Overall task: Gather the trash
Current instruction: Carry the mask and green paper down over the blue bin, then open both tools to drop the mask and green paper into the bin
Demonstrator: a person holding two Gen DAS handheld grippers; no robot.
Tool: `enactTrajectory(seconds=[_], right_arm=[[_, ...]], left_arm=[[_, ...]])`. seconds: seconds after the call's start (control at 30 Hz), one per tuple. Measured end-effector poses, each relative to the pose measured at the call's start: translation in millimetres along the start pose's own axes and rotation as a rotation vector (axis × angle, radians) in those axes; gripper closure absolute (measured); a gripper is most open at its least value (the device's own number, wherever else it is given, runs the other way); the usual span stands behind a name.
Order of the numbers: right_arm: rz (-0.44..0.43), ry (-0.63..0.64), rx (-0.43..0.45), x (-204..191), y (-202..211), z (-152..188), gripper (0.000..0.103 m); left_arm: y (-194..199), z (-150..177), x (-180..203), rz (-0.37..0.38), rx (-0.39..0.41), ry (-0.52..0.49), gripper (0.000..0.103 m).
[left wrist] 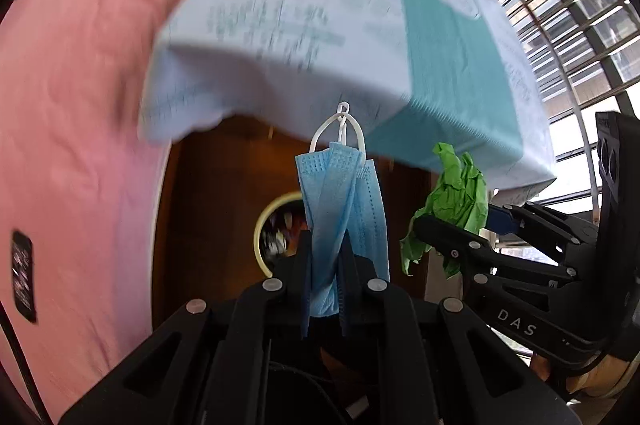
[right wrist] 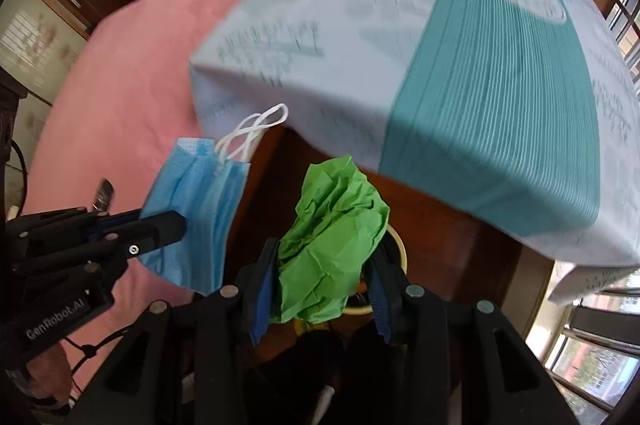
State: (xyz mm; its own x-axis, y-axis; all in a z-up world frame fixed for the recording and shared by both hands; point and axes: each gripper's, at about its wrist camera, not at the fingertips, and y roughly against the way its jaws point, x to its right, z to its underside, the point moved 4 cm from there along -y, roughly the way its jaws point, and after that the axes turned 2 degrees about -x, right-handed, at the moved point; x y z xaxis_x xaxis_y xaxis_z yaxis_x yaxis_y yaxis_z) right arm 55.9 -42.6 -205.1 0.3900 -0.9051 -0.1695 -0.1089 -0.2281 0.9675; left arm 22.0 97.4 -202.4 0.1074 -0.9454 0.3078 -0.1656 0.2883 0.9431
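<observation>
My left gripper is shut on a folded blue face mask whose white ear loops stick out past the fingertips. The same mask shows at the left of the right wrist view, pinched by the left gripper. My right gripper is shut on a crumpled green paper, also seen at the right of the left wrist view as the green paper. Below both, on the brown wooden floor, stands a round cream-rimmed bin, partly hidden by the mask; its rim peeks out behind the green paper.
A table under a pale blue and teal cloth overhangs the bin, with small items at its far edge. A pink bed cover with a dark phone fills the left. Barred windows are at the right.
</observation>
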Motion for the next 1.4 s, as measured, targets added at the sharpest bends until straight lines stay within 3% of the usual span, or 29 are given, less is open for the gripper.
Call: enactTrajectory(seconds=[0.13, 0.37, 0.57, 0.67, 0.73, 0.87, 1.03, 1.4], right_arm=[[0.049, 0.011, -0.079, 12, -51, 26, 0.062], [0.112, 0.079, -0.22, 39, -164, 65, 0.062], [0.14, 0.116, -0.262, 62, -237, 82, 0.062], [0.149, 0.122, -0.273, 71, -261, 86, 0.061], [0.151, 0.129, -0.272, 76, -272, 85, 0.061], [0.155, 0.131, -0.276, 75, -282, 88, 0.061], [0.15, 0.139, -0.284, 69, -293, 86, 0.061], [0.108, 0.105, -0.305, 62, -305, 82, 0.059]], left_arm=[[-49, 16, -13, -0.001, -0.052, 0.051, 0.095], [-169, 44, -33, -0.036, -0.163, 0.103, 0.094], [-246, 60, -41, -0.06, -0.207, 0.107, 0.094], [-272, 65, -47, -0.064, -0.215, 0.119, 0.088], [-283, 69, -56, -0.073, -0.215, 0.129, 0.078], [-291, 70, -67, -0.094, -0.21, 0.148, 0.036], [-282, 69, -68, -0.101, -0.179, 0.142, 0.027], [-265, 67, -90, -0.153, -0.095, 0.18, 0.026]])
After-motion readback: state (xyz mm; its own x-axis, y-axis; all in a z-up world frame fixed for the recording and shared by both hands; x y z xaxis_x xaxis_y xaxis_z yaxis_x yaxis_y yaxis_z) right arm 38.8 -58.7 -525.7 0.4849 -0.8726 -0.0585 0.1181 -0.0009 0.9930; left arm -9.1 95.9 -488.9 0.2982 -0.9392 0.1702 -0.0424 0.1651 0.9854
